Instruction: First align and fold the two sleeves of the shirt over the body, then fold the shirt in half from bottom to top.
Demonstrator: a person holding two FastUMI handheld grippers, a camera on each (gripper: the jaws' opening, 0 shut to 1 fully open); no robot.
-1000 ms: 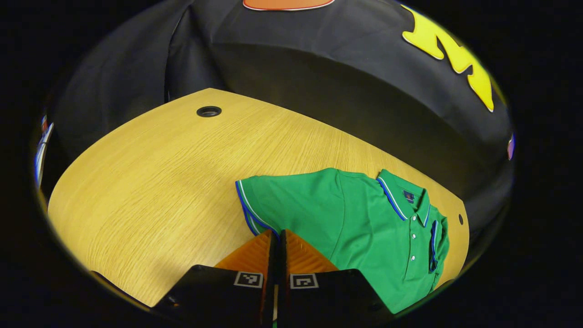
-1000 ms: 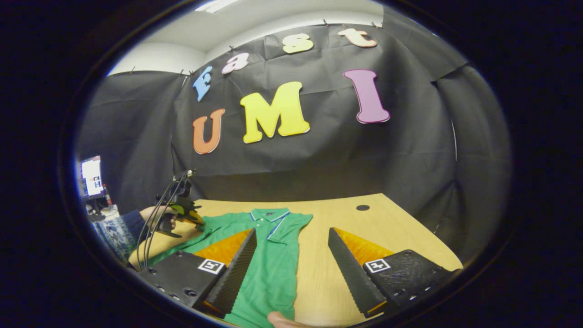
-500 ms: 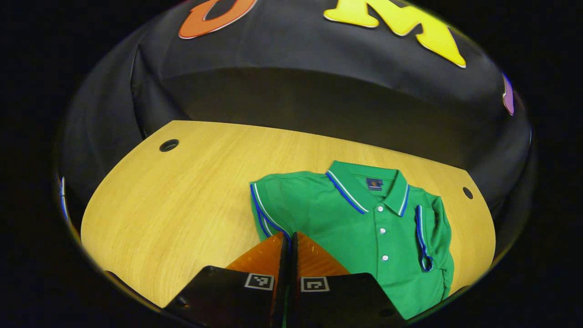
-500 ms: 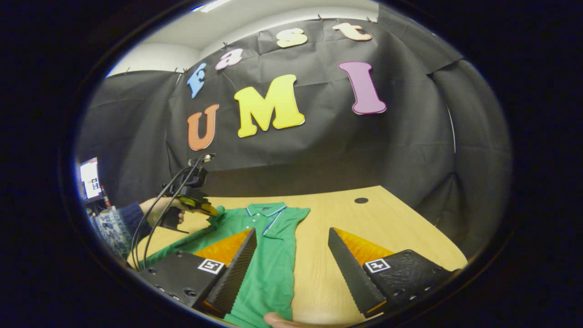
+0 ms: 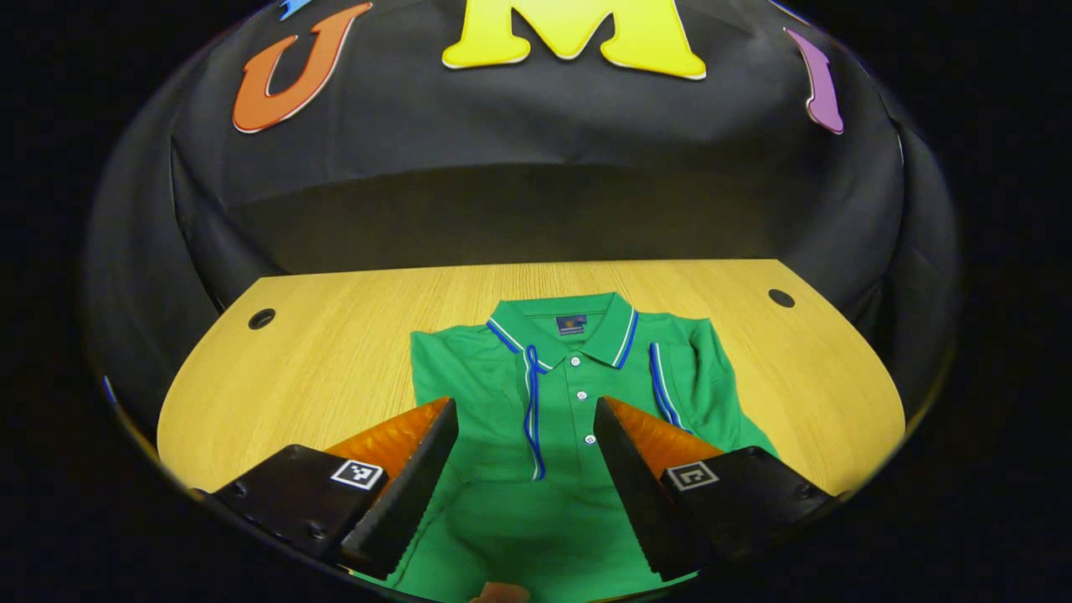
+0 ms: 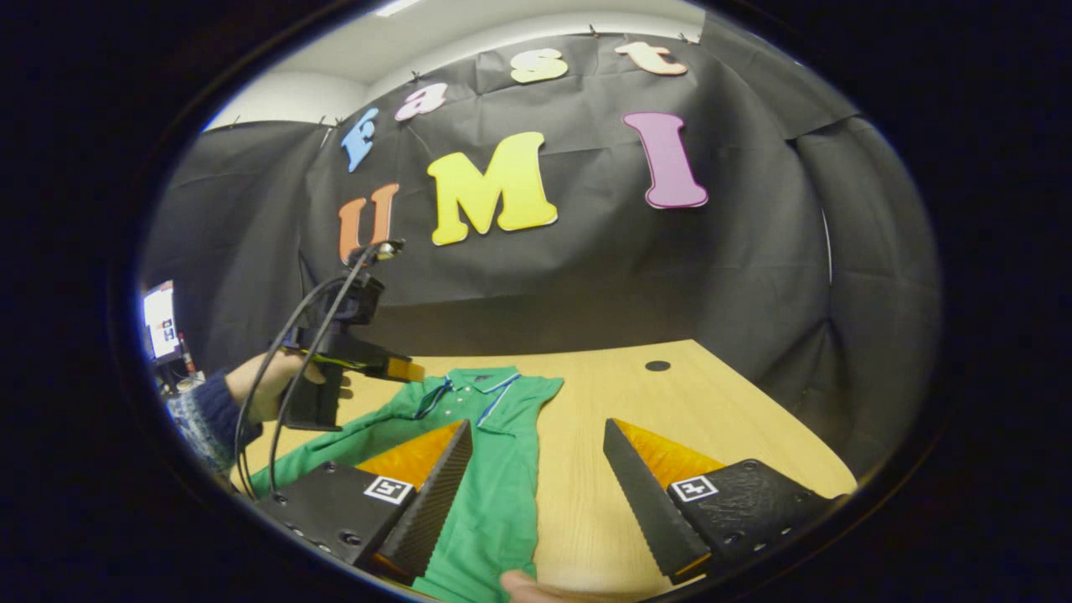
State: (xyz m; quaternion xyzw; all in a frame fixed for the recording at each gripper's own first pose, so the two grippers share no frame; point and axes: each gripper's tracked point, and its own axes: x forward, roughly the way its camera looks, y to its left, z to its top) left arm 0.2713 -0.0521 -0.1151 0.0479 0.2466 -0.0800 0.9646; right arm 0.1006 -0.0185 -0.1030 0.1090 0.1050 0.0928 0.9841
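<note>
Your left gripper [image 5: 526,469] has its ridged, wedge-shaped fingers [image 5: 402,502] spread wide and empty above the green polo shirt [image 5: 536,502]; half a second ago they were pinched together on the sleeve. Your right gripper [image 6: 536,490] is equally wide open, holding nothing, one finger over the shirt's body. Both blue-trimmed sleeves [image 5: 670,394] now lie folded over the chest. Beyond, smooth pale wood-grain table [image 5: 335,335] with round cable holes [image 5: 261,318], nothing blocking. Your left hand [image 6: 268,389] holds its gripper raised over the collar [image 6: 473,381].
</note>
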